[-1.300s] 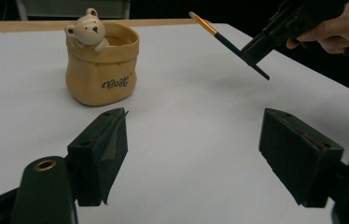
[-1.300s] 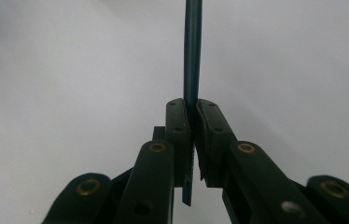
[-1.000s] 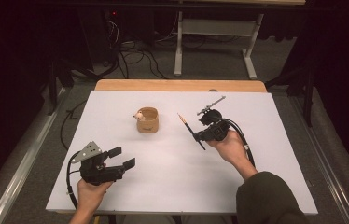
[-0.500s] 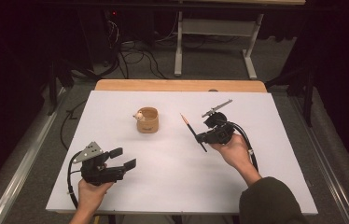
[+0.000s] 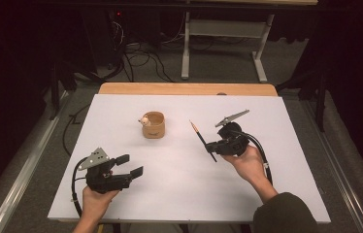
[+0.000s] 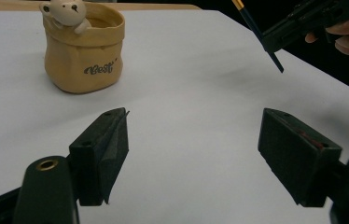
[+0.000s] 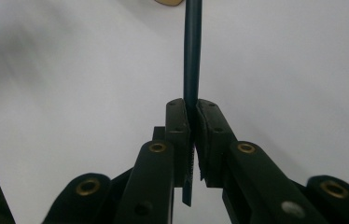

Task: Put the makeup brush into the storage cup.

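Right tongs (image 7: 192, 126) clench the dark pencil (image 7: 192, 56) mid-shaft; left tongs (image 6: 200, 158) gape released, well apart.

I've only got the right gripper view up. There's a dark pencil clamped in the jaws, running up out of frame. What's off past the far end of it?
Observer: A tan pot with a little bear figure on its rim stands on the white table, apart from the pencil.
Operator: Which end of the pencil points that way?
Observer: The end with the gold band and orange tip, seen from the high view.
Operator: And the other hand?
Observer: The left gripper is near the table's front left, jaws wide apart with nothing between them.
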`<state>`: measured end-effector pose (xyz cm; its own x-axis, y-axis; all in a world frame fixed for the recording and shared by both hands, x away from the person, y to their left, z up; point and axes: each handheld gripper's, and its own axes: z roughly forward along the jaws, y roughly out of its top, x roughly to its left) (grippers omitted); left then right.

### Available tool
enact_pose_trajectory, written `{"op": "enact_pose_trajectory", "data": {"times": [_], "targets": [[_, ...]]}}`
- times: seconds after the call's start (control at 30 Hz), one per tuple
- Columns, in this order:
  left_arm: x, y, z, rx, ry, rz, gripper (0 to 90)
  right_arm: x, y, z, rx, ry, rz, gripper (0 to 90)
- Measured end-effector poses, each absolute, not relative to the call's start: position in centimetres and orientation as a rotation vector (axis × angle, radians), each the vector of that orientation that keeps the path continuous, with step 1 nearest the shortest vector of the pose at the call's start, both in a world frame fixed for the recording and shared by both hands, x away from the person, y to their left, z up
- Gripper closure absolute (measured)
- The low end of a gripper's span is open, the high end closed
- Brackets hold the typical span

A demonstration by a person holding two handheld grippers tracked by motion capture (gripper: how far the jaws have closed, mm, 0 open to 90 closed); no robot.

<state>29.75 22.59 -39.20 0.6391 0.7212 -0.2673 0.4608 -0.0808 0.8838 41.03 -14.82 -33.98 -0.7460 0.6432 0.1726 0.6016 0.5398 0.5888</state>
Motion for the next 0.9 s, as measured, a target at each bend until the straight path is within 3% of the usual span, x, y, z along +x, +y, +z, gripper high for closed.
{"op": "enact_pose_trajectory", "data": {"times": [0.9], "targets": [[29.7, 22.9, -39.2, 1.707, 0.984, 0.280, 25.5, 37.7, -16.6, -34.8, 1.055, 2.657, 1.160, 86.2]]}}
